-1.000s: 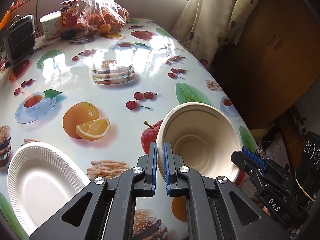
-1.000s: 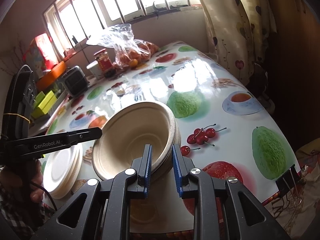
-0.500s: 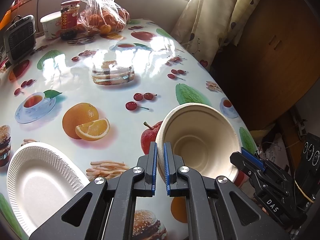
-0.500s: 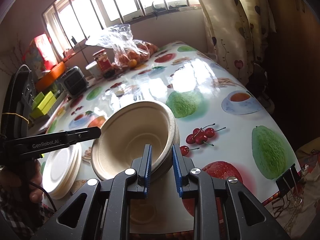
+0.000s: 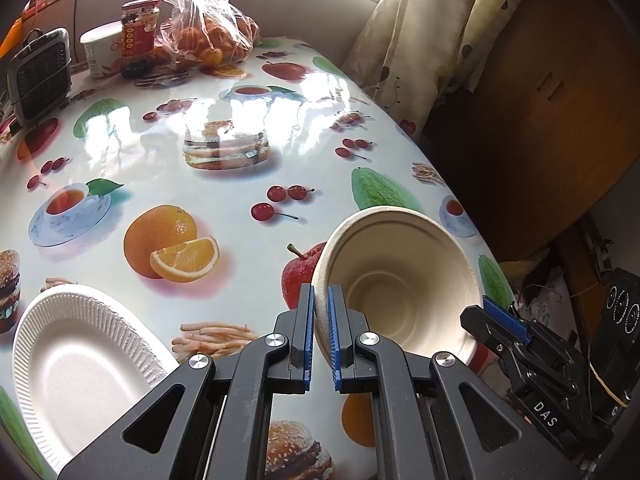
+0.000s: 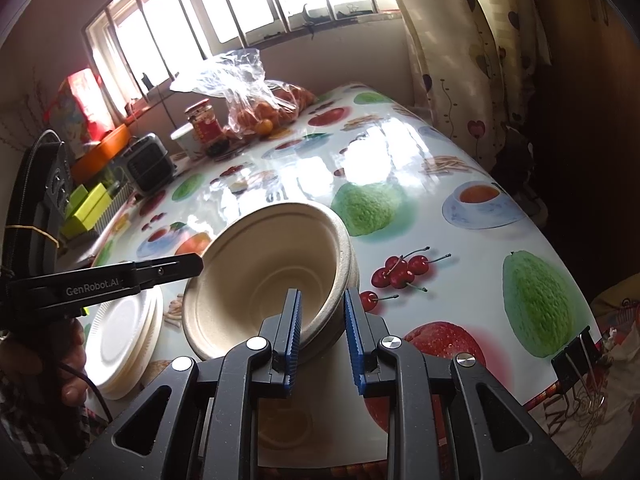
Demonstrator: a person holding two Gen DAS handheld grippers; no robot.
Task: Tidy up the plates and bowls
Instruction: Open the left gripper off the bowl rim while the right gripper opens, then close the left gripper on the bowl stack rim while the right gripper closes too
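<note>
Pinching the near rim of a tilted beige bowl (image 5: 400,280), the left gripper (image 5: 319,332) holds it above the table (image 5: 240,184). Right gripper (image 6: 320,340) straddles the opposite rim, fingers parted. White plates (image 5: 80,368) lie left.

Your left tool (image 5: 319,334) pinches the near rim of the tilted beige bowl (image 5: 400,284); your right tool (image 5: 505,322) sits at its far rim. A white paper plate (image 5: 80,364) lies on the tabletop (image 5: 240,208), left.
</note>
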